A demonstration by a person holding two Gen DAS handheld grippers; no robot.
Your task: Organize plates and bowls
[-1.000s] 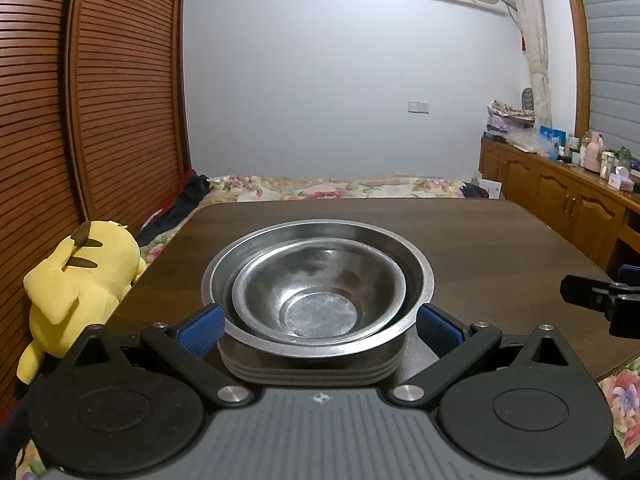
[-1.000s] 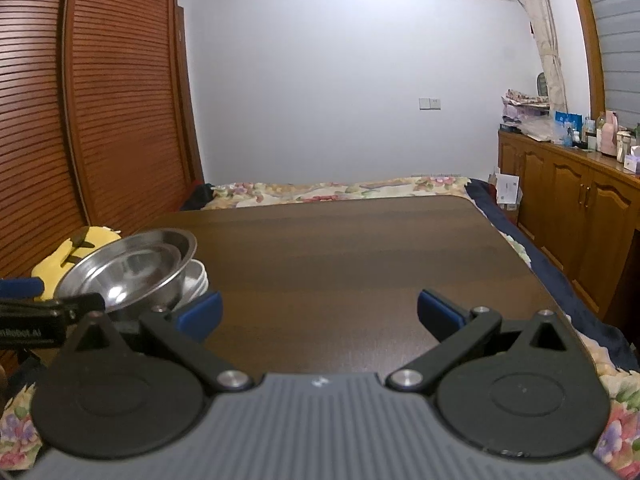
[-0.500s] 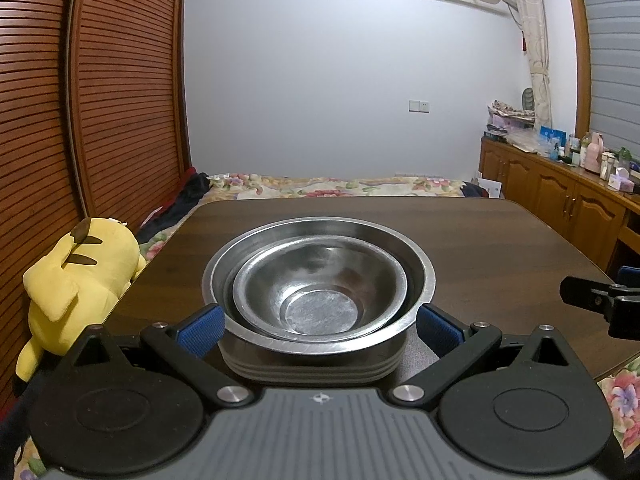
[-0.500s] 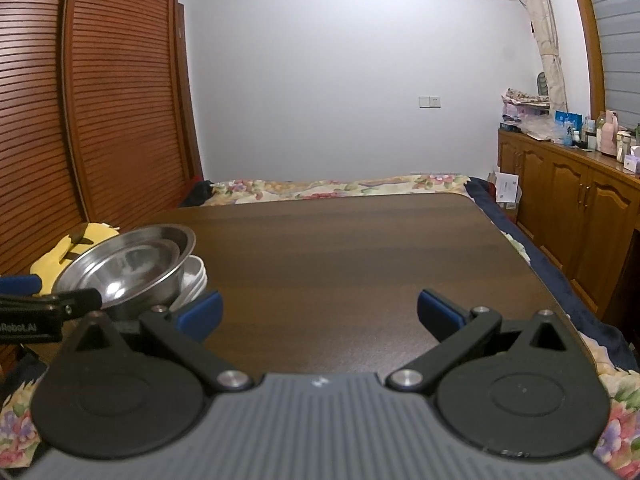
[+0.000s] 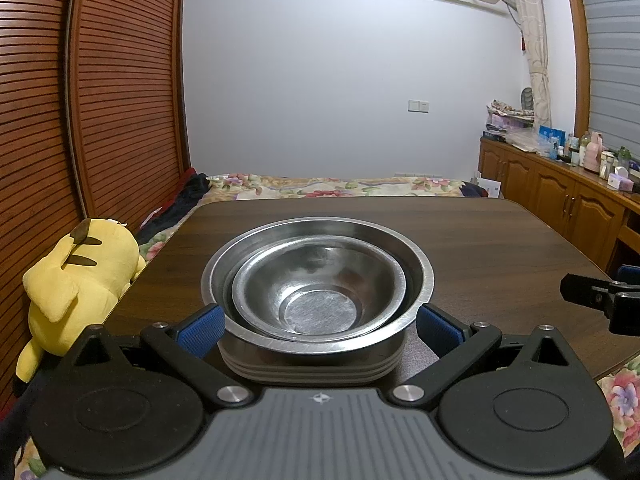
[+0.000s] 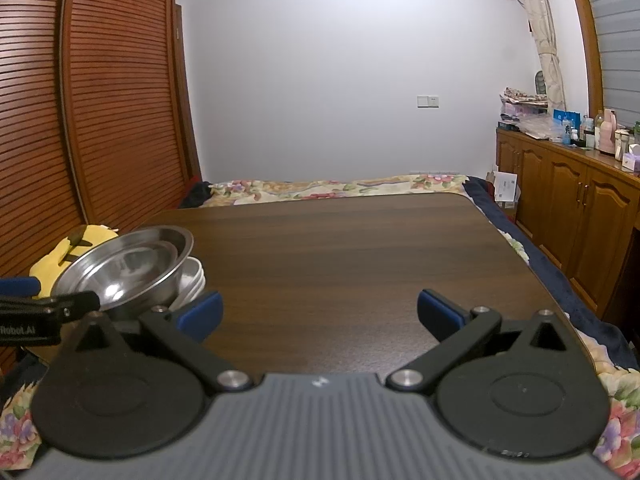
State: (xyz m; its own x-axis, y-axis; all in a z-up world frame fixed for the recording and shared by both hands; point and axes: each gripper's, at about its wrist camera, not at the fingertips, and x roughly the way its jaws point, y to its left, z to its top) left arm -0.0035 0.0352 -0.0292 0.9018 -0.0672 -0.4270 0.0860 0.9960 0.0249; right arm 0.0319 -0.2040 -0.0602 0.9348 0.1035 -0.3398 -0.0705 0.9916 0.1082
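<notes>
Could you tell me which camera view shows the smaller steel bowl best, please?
The left wrist view: the smaller bowl sits centred, nested in the larger bowl, interior fully visible. The right wrist view shows it only at the left edge, tilted side-on and partly hidden by the left gripper.

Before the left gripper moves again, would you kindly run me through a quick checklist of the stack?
1. Small steel bowl nested in large steel bowl: ok.
2. Both bowls on the stack of grey plates: ok.
3. Left gripper open, fingers either side of the stack: ok.
4. Pads touching the stack: cannot tell.
5. Right gripper open, holding nothing: ok.
6. Stack on the dark wooden table, away from its right edge: ok.
</notes>
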